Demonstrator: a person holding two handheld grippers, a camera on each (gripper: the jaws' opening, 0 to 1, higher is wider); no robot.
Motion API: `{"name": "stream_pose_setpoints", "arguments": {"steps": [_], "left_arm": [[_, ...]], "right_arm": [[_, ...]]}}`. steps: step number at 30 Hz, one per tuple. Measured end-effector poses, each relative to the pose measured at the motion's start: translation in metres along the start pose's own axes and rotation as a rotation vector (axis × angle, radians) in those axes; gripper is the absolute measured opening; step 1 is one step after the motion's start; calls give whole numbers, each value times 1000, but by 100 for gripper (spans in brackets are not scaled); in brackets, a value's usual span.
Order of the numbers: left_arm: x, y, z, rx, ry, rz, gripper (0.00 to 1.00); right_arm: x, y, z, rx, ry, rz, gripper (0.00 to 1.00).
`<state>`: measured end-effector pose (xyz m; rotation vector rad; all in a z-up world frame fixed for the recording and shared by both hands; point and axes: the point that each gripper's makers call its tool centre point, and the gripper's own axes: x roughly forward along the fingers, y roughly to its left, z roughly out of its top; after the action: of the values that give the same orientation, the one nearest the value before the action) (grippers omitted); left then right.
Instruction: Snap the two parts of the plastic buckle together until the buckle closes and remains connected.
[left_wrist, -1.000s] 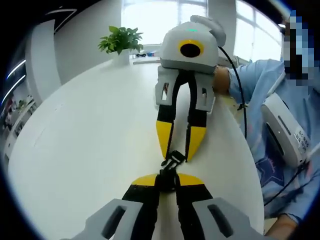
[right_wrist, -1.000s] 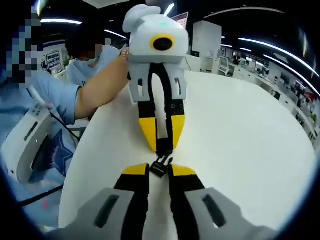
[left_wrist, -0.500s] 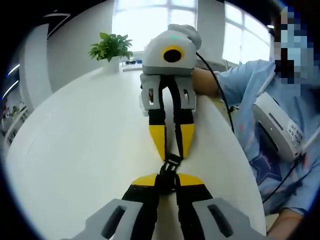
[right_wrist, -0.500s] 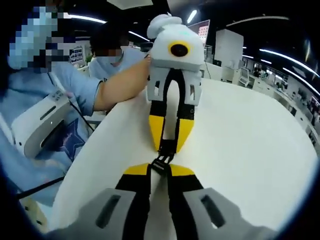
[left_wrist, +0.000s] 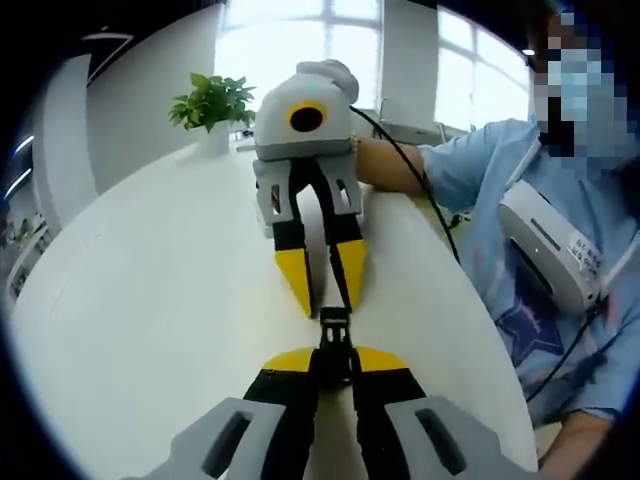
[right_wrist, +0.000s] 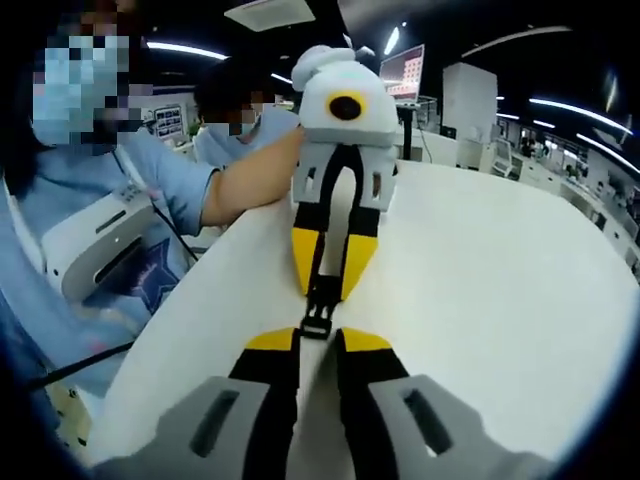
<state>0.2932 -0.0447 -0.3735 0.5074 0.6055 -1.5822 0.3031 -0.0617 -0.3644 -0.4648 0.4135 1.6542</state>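
Small black buckle (left_wrist: 333, 335) held above the white bench (left_wrist: 150, 300), looks light and stiff. Left tool (left_wrist: 333, 362) closed on one end. Right tool (left_wrist: 322, 288) slightly parted there, hold unclear. Best gripped by end bodies.

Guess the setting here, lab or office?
Likely an open-plan office or lab floor: a big white table, a potted plant by bright windows, and rows of desks under strip ceiling lights.
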Motion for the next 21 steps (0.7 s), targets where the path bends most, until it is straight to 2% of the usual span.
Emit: {"name": "stream_pose_setpoints", "arguments": {"steps": [5, 9, 11, 16, 18, 21], "left_arm": [[-2, 0, -1, 6, 3, 8, 12], [-3, 3, -1, 2, 5, 24, 12], [-3, 2, -2, 6, 7, 26, 12], [-4, 2, -3, 0, 7, 27, 12], [-4, 2, -3, 0, 9, 29, 12], [-4, 2, -3, 0, 14, 34, 12]], "right_arm": [[-7, 1, -3, -4, 13, -20, 13], [-8, -1, -4, -4, 18, -38, 7], [-8, 1, -4, 17, 21, -37, 8], [-1, 11, 1, 74, 54, -47, 21], [3, 15, 2, 73, 65, -56, 21], [5, 13, 0, 16, 110, -107, 18]]}}
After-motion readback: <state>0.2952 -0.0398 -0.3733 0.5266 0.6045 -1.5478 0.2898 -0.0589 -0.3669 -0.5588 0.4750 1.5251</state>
